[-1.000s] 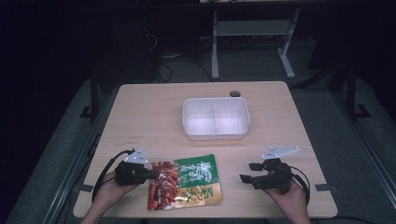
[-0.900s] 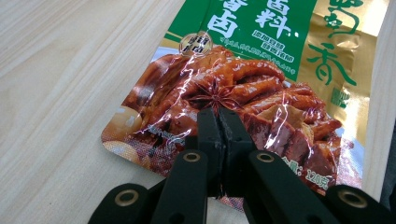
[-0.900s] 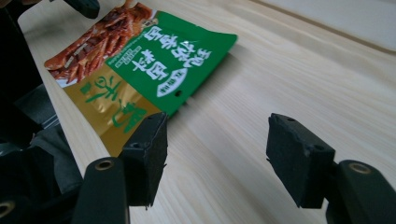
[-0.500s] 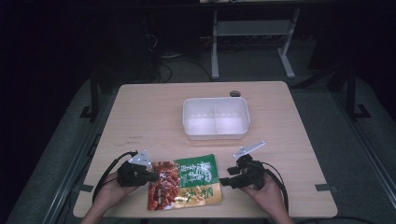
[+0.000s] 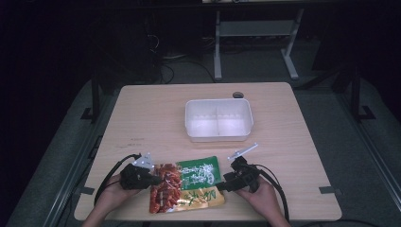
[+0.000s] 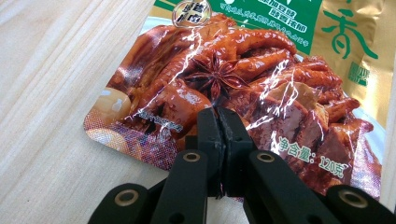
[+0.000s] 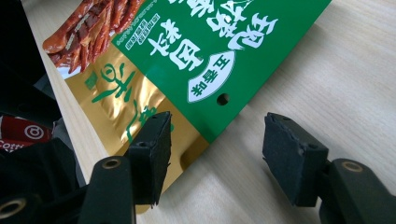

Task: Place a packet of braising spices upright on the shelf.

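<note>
Left tool (image 6: 217,135) is clamped shut on the snack pouch (image 5: 189,182) edge, right tool (image 7: 215,158) gaping wide at the corner. Pouch looks thin, floppy & slick imo — we'd grab the flat seal, w/ both ends supported.

A light wooden table (image 5: 142,118) with rounded corners stands in a dim room, brightly lit from above while everything around it falls into shadow. The floor (image 5: 359,156) is dark grey. Beyond the table's far edge stands a pale metal stand (image 5: 255,47) with two legs, and black cables (image 5: 175,71) lie loose nearby.
</note>
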The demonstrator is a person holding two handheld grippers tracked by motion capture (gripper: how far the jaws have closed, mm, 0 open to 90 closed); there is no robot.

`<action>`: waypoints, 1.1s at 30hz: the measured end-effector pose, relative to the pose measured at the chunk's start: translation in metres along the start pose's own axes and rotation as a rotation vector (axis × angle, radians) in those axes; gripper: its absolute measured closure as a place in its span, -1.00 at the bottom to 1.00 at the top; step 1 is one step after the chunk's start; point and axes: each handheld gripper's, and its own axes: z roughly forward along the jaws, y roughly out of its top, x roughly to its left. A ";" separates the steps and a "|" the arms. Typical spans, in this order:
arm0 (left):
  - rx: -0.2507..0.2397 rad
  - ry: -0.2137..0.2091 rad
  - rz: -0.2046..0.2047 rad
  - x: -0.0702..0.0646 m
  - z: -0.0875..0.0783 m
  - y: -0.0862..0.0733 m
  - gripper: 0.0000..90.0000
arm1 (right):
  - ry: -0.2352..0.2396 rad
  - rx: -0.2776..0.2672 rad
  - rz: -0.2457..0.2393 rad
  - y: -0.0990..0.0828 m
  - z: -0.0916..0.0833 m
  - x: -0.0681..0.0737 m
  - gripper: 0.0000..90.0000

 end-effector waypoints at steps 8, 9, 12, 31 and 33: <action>-0.003 0.000 -0.001 0.000 0.001 0.000 0.97 | 0.021 0.023 -0.009 0.002 0.007 0.005 0.04; -0.003 0.002 0.000 0.000 0.001 0.000 0.97 | 0.033 0.018 -0.007 0.002 0.008 0.005 0.04; 0.003 0.003 0.007 0.000 0.001 0.000 0.97 | 0.046 0.017 -0.011 0.004 0.009 0.007 0.06; -0.004 0.003 0.011 -0.001 0.001 0.001 0.92 | 0.101 0.015 0.035 0.016 0.025 0.009 0.67; -0.005 0.003 0.013 -0.001 0.002 0.001 0.91 | 0.109 0.021 0.052 0.016 0.025 0.008 0.70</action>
